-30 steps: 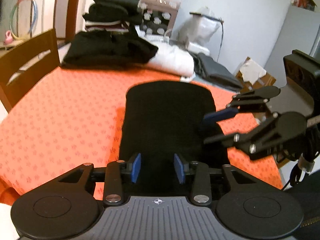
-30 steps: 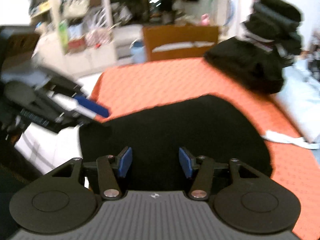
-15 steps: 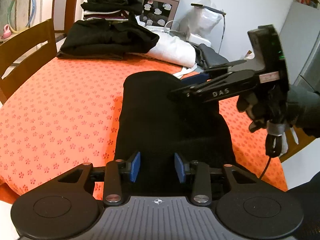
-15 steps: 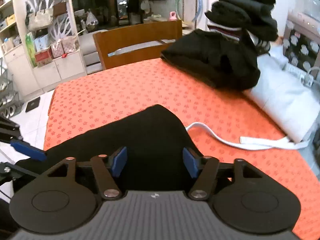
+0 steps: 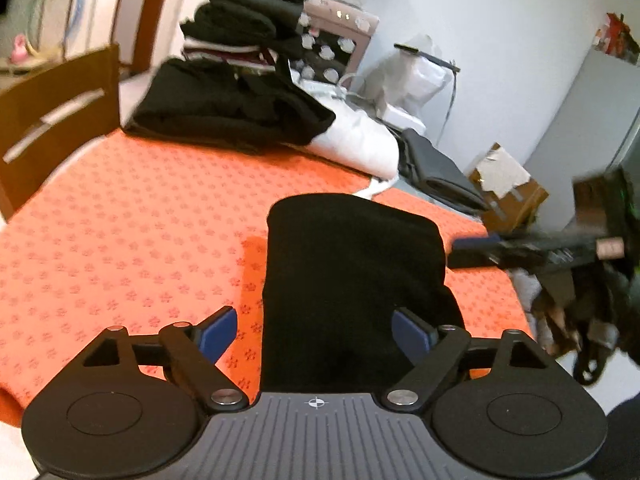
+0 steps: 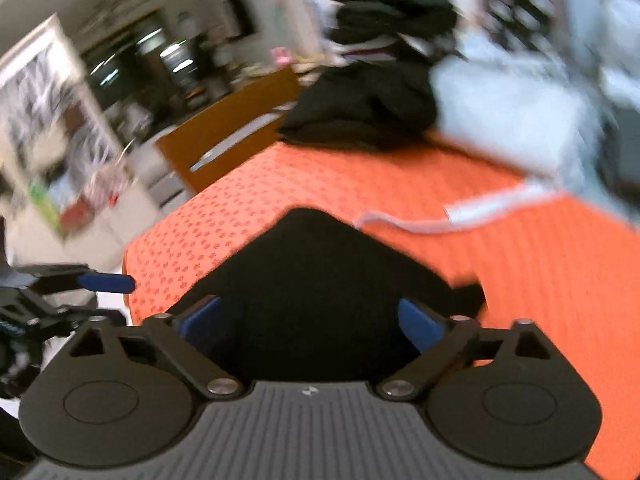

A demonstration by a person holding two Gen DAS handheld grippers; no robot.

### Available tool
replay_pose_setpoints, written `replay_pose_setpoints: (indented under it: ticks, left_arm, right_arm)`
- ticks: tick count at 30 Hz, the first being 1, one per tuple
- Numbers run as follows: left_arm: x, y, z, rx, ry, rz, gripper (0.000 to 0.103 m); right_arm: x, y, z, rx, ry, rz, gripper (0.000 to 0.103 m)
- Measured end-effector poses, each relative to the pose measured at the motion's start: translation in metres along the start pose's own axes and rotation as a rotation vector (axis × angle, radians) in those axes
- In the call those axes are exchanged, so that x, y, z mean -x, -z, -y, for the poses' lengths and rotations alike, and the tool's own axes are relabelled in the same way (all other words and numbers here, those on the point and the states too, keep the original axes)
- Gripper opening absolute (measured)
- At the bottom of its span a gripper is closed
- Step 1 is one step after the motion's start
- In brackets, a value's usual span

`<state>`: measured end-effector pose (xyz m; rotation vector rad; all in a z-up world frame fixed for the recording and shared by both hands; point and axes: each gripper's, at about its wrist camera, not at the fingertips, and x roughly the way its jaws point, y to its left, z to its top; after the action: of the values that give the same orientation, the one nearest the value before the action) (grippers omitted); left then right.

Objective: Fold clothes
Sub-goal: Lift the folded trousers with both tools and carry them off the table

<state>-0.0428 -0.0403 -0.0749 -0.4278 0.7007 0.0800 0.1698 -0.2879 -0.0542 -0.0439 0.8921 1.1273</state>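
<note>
A folded black garment (image 5: 352, 264) lies flat on the orange patterned tablecloth (image 5: 132, 224), its near end at the table's front edge. My left gripper (image 5: 314, 334) hovers over that near end, its jaws opening wide, the blue pads clear of the cloth. My right gripper (image 6: 312, 320) is over the garment (image 6: 320, 280) from the right side, its jaws also opening, nothing pinched. Each gripper shows in the other's view: the right gripper (image 5: 476, 250) beside the garment's right edge, the left gripper (image 6: 108, 284) off the table's left corner.
At the table's far side sit a black clothes heap (image 5: 224, 112) with a stack of folded dark garments (image 5: 248, 20), a white bundle (image 5: 356, 144) and a white strap (image 6: 460, 216). A wooden chair (image 5: 52, 120) stands at the left. A cardboard box (image 5: 508, 188) sits beyond the table.
Both grippers' jaws have spread from fairly narrow to wide. The right gripper rolled and swung off the garment toward its right edge. The left gripper drew back slightly.
</note>
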Motion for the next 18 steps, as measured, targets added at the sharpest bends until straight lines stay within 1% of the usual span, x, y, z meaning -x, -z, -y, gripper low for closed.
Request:
replay_pose_setpoints:
  ticks: [4,8,14,18]
  left_arm:
    - [-0.026,-0.008,-0.016,0.011,0.07,-0.065,0.086]
    - [-0.051,-0.013,-0.026,0.027,0.148,-0.131,0.086]
    - [-0.074,-0.017,-0.037,0.049,0.238,-0.202,0.086]
    - [-0.083,-0.017,-0.044,0.071,0.28,-0.228,0.087]
  right_arm:
    - [0.004,0.034,0.021,-0.218,0.027,0.006,0.099]
    - [0.0,0.064,0.031,-0.379,0.04,0.018,0.099]
    - [-0.013,0.096,0.045,-0.606,-0.008,0.053,0.1]
    - [-0.027,0.109,0.042,-0.689,-0.04,0.067,0.101]
